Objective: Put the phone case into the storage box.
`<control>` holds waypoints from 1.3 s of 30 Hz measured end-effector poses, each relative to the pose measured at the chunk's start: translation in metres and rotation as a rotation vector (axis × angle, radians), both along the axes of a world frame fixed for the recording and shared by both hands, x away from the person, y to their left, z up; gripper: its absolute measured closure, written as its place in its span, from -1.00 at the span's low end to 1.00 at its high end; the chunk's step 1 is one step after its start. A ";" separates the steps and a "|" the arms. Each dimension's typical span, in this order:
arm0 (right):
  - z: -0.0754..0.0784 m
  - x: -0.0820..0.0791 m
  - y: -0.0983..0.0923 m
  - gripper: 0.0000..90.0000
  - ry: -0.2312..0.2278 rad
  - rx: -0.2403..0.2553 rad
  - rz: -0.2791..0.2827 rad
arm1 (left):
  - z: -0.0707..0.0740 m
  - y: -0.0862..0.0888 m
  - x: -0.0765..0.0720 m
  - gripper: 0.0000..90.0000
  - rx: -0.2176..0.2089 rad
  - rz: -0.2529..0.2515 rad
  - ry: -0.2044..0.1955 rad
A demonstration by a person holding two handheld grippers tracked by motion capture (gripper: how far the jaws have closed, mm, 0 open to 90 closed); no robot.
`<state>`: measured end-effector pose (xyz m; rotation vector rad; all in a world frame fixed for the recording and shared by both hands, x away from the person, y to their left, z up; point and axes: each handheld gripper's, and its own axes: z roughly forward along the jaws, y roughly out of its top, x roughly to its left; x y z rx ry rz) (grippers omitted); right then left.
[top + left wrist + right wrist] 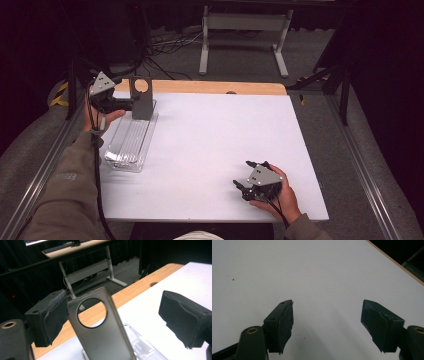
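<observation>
A smoky grey phone case (141, 100) with a round camera hole stands upright at the far end of a clear plastic tray (129, 145) at the table's left. My left gripper (129, 103) reaches it from the left. In the left gripper view the case (105, 340) rises between the wide-open jaws of that gripper (116, 307), right beside the left pad (53, 315) and well apart from the right pad; whether it touches the left pad I cannot tell. My right gripper (243, 173) rests low near the front right and stands open (327, 312) over bare white surface, nothing between its jaws.
The white table top (220, 135) has a wooden strip (210, 87) along its far edge. Metal rails (360, 165) run down both sides. A white desk frame (245, 30) and cables lie on the floor beyond.
</observation>
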<state>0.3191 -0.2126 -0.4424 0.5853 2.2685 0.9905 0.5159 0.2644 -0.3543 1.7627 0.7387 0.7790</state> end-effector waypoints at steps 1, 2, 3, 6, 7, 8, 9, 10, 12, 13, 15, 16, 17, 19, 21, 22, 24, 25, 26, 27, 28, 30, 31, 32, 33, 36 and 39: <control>0.001 0.000 0.000 -0.40 -0.007 0.005 0.002 | 0.000 -0.001 -0.006 -0.78 -0.002 -0.004 -0.008; 0.002 0.000 0.000 -0.40 -0.010 0.006 0.004 | 0.000 -0.001 -0.006 -0.78 -0.002 -0.004 -0.008; 0.003 0.000 0.000 -0.40 -0.013 0.008 0.005 | 0.000 -0.001 -0.010 -0.78 -0.007 -0.008 -0.008; 0.004 -0.001 0.001 -0.40 -0.020 0.010 0.006 | 0.000 -0.003 -0.020 -0.78 -0.018 -0.020 -0.014; 0.005 -0.001 0.001 -0.41 -0.026 0.012 0.005 | 0.000 -0.003 -0.023 -0.79 -0.016 -0.025 -0.018; 0.006 -0.002 0.000 -0.41 -0.028 0.017 0.005 | 0.000 -0.004 -0.026 -0.79 -0.020 -0.030 -0.021; 0.006 -0.002 0.000 -0.41 -0.032 0.022 0.005 | -0.001 -0.005 -0.029 -0.79 -0.020 -0.037 -0.024; 0.007 -0.002 0.000 -0.41 -0.036 0.028 0.002 | -0.002 -0.006 -0.032 -0.79 -0.022 -0.039 -0.027; 0.008 -0.002 -0.001 -0.41 -0.038 0.036 0.004 | -0.003 -0.007 -0.035 -0.82 -0.026 -0.048 -0.025; 0.008 -0.002 -0.001 -0.42 -0.036 0.044 0.006 | -0.004 -0.007 -0.038 -0.82 -0.032 -0.055 -0.029; 0.009 -0.003 -0.002 -0.42 -0.041 0.052 0.001 | -0.006 -0.008 -0.043 -0.83 -0.035 -0.068 -0.032; 0.009 -0.003 -0.003 -0.43 -0.047 0.060 0.000 | -0.007 -0.009 -0.045 -0.84 -0.038 -0.071 -0.031; 0.010 -0.003 -0.003 -0.44 -0.054 0.060 -0.002 | -0.007 -0.010 -0.047 -0.85 -0.031 -0.077 -0.029; 0.010 -0.003 -0.004 -0.45 -0.057 0.072 -0.009 | -0.008 -0.011 -0.049 -0.86 -0.019 -0.087 -0.033; 0.011 -0.004 -0.005 -0.46 -0.063 0.078 -0.014 | -0.009 -0.012 -0.052 -0.84 -0.034 -0.085 -0.040; 0.012 -0.004 -0.005 -0.47 -0.064 0.079 -0.015 | -0.009 -0.012 -0.053 -0.84 -0.042 -0.089 -0.040; 0.012 -0.004 -0.006 -0.47 -0.069 0.085 -0.019 | -0.009 -0.012 -0.055 -0.84 -0.041 -0.089 -0.044; 0.012 -0.004 -0.006 -0.48 -0.070 0.087 -0.020 | -0.009 -0.013 -0.055 -0.84 -0.048 -0.088 -0.048; 0.012 -0.005 -0.006 -0.49 -0.073 0.086 -0.020 | -0.009 -0.012 -0.056 -0.85 -0.054 -0.090 -0.050; 0.013 -0.005 -0.007 -0.50 -0.075 0.087 -0.020 | -0.009 -0.013 -0.057 -0.85 -0.058 -0.088 -0.047; 0.013 -0.005 -0.007 -0.50 -0.075 0.087 -0.020 | -0.009 -0.013 -0.057 -0.85 -0.058 -0.088 -0.047; 0.013 -0.005 -0.007 -0.55 -0.079 0.091 -0.029 | -0.010 -0.013 -0.058 -0.85 -0.055 -0.091 -0.052; 0.013 -0.005 -0.008 -0.55 -0.081 0.093 -0.032 | -0.010 -0.013 -0.059 -0.85 -0.045 -0.090 -0.049; 0.013 -0.005 -0.008 -0.57 -0.082 0.098 -0.036 | -0.010 -0.013 -0.059 -0.86 -0.040 -0.092 -0.049; 0.013 -0.005 -0.008 -0.57 -0.083 0.100 -0.038 | -0.010 -0.014 -0.060 -0.86 -0.046 -0.091 -0.053; 0.014 -0.005 -0.008 -0.59 -0.088 0.105 -0.044 | -0.010 -0.014 -0.062 -0.85 -0.029 -0.085 -0.050; 0.014 -0.006 -0.008 -0.59 -0.090 0.103 -0.047 | -0.012 -0.015 -0.064 -0.85 -0.036 -0.089 -0.054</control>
